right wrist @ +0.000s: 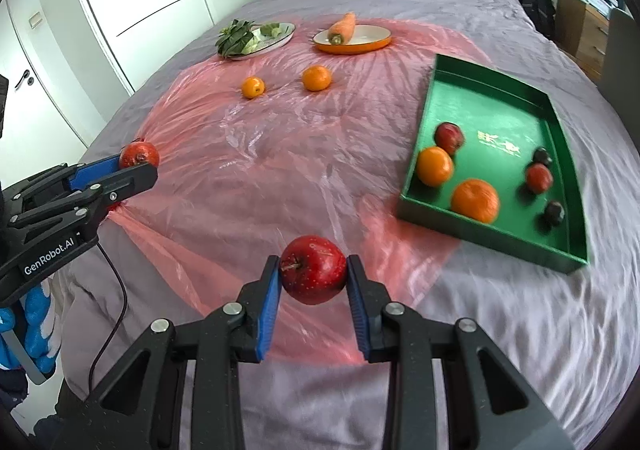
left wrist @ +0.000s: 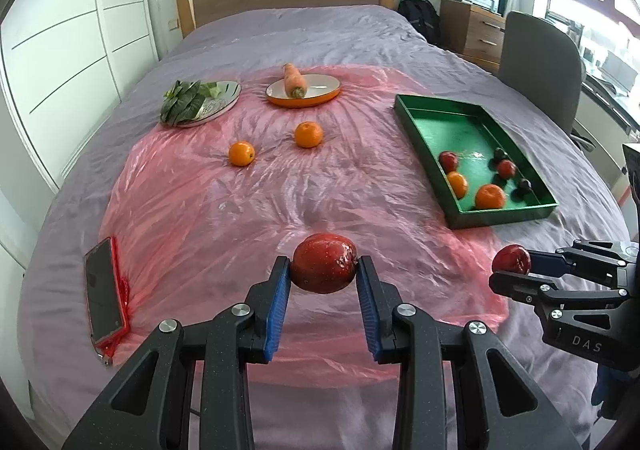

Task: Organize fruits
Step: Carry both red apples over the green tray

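Left edge of your pink plastic sheet [left wrist: 208, 217]: a phone [left wrist: 105, 290] in a red case, lying flat, partly on the sheet's border.

Far left: a silver plate [left wrist: 224, 99] of leafy greens [left wrist: 182, 101]; just right of it an orange-rimmed dish [left wrist: 316, 93] with a carrot [left wrist: 295, 81] across it.

Centre: two loose oranges, one [left wrist: 241, 153] nearer the greens, one [left wrist: 308, 134] below the dish, well apart, with open sheet all round them and toward you.

Your left gripper [left wrist: 324, 270]: blue pads clamped on a red apple [left wrist: 324, 268], lifted above the sheet's near part.

Your right gripper [right wrist: 313, 270]: pads likewise closed on a second red apple [right wrist: 313, 269], stem toward the left pad, raised over the sheet's near right border.

Right: green tray [right wrist: 560, 254], set aslant on the grey bedspread [right wrist: 500, 310], its near left corner overlapping the sheet. Its low end holds two oranges, two red fruits and two small dark ones; the upper half is bare green floor.
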Tool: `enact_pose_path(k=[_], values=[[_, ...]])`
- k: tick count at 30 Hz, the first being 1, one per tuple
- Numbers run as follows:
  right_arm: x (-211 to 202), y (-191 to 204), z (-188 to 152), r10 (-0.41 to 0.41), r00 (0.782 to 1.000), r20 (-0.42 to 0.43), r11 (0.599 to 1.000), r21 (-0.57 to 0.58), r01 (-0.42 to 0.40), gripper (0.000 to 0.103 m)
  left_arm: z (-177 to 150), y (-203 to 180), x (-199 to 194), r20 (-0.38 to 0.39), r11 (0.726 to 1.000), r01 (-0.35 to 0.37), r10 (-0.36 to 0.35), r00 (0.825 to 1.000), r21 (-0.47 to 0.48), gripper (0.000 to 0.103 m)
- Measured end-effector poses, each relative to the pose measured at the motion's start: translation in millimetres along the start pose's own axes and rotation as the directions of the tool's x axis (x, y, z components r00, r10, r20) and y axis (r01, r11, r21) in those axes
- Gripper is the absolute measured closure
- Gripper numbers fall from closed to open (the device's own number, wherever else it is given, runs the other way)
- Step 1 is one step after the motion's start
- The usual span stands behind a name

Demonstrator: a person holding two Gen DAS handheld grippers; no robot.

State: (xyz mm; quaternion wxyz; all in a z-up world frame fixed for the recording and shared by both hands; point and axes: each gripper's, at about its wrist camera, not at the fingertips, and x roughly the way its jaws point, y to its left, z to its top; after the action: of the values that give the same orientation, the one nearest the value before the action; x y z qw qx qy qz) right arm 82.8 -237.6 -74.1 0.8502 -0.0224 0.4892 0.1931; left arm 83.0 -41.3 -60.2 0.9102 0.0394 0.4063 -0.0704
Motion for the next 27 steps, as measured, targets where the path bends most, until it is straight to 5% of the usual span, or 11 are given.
enact_pose_path(k=[13, 27], values=[[-32.2, -34.6, -33.6, -0.025, 0.999, 0.045, 0.996, 0.092, 0.021, 0.074, -7.9, -45.8, -16.8, -0.006, 0.997, 0.022, -0.021, 1.000, 0.074, 0.074], [-45.3, -98.1, -46.0, -0.071, 0.995, 0.077, 0.976, 0.213, 0.053, 0.074, 13.9, -90.2, 6.7, -0.035, 0.989, 0.066, -0.062, 0.997, 0.133, 0.074]])
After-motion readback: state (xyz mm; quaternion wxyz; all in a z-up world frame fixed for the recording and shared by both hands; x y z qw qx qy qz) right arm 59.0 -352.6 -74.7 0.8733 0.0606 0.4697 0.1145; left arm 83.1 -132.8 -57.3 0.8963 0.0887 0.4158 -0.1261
